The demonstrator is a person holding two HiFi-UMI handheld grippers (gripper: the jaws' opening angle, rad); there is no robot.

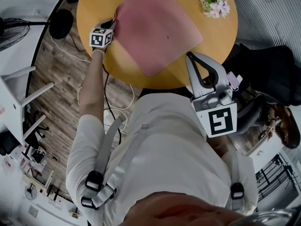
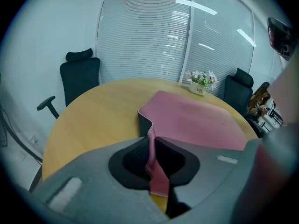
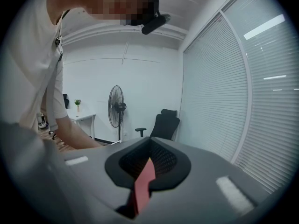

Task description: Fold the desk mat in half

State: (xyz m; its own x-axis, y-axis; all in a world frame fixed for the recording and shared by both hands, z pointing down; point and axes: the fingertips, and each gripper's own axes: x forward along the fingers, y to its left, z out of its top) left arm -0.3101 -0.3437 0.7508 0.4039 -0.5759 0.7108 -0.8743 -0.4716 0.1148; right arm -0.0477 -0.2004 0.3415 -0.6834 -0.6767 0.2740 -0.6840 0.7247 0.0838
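Pink rectangular desk mat [image 1: 157, 29] lay flat and skewed on the round wooden table [image 1: 221, 36], one corner pointing back toward us and the opposite one toward the far rim; we held the left gripper [image 1: 113, 25] at the mat's left corner, its jaws pressed together on the stitched edge, a thin pink strip standing between them and the corner beside it curled up enough to show a dark underside; from that gripper the whole sheet spread ahead and to the right, toward the small pot of pale flowers [image 1: 214, 1] near the far side of the table; the right gripper [image 1: 189, 56] sat at the near right edge, close to the table rim and our body, its jaws drawn close with a red-pink strip in the slit, which we judged to be the mat's edge pinched there, though its own view showed no more of the sheet; we judged the left hand better placed to lead, since a fold would carry its corner across the sheet toward the right gripper's side.
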